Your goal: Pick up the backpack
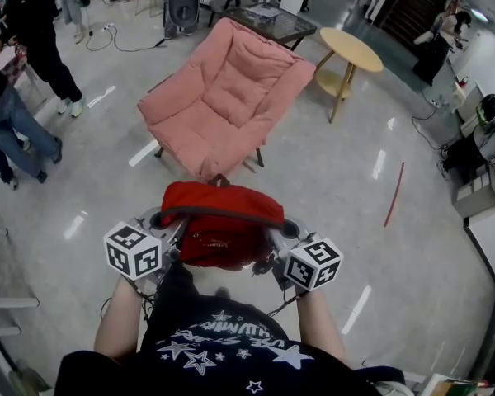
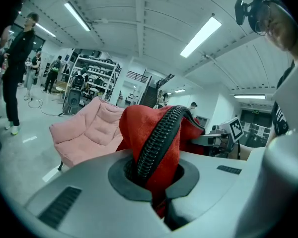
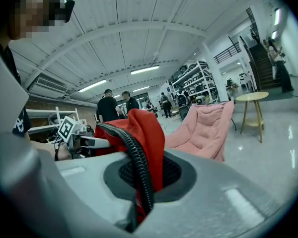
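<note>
A red backpack (image 1: 221,225) hangs in the air in front of the person, held up between both grippers above the floor. My left gripper (image 1: 167,236) is shut on its left edge; in the left gripper view red fabric and a black zipper (image 2: 156,143) are pinched between the jaws. My right gripper (image 1: 274,242) is shut on the right edge, where the backpack's red cloth (image 3: 146,138) with its black zipper (image 3: 136,162) sits clamped in the jaws. The bag's top flap spans between the two grippers.
A pink cushioned chair (image 1: 227,97) stands just beyond the backpack. A round wooden side table (image 1: 348,56) is at the back right, a dark glass table (image 1: 268,21) behind the chair. People stand at the far left (image 1: 29,40). A red strip (image 1: 393,195) lies on the floor at right.
</note>
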Demonstrator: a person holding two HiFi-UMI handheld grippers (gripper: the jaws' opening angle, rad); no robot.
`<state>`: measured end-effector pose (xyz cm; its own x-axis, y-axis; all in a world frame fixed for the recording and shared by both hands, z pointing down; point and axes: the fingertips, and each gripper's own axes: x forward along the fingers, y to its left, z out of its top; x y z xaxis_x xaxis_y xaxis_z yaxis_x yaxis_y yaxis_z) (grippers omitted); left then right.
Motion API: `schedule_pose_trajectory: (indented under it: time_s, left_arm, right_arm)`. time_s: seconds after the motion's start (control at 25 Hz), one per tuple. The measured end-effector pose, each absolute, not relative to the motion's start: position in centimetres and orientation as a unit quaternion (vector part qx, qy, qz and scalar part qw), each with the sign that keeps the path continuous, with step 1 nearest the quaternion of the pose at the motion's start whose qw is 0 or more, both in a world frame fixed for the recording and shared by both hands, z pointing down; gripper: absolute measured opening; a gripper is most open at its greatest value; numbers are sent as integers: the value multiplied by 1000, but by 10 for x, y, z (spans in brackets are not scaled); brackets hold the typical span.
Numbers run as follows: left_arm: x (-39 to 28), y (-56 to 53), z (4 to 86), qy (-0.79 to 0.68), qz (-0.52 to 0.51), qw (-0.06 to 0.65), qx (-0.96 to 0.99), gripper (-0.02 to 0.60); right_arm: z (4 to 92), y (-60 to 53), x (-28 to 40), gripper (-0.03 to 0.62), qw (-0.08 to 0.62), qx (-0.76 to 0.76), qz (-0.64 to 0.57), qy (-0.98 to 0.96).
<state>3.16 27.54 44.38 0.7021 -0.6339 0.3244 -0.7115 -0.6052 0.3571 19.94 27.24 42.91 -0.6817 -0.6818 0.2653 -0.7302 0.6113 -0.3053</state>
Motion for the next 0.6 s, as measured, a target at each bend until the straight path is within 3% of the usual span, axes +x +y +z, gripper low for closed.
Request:
schedule_pose_trajectory:
  time_s: [0.6]
  left_arm:
    - [-6, 249, 432, -388, 84, 221, 891, 8]
  right_arm:
    - [424, 247, 161, 9, 53, 388, 190, -901]
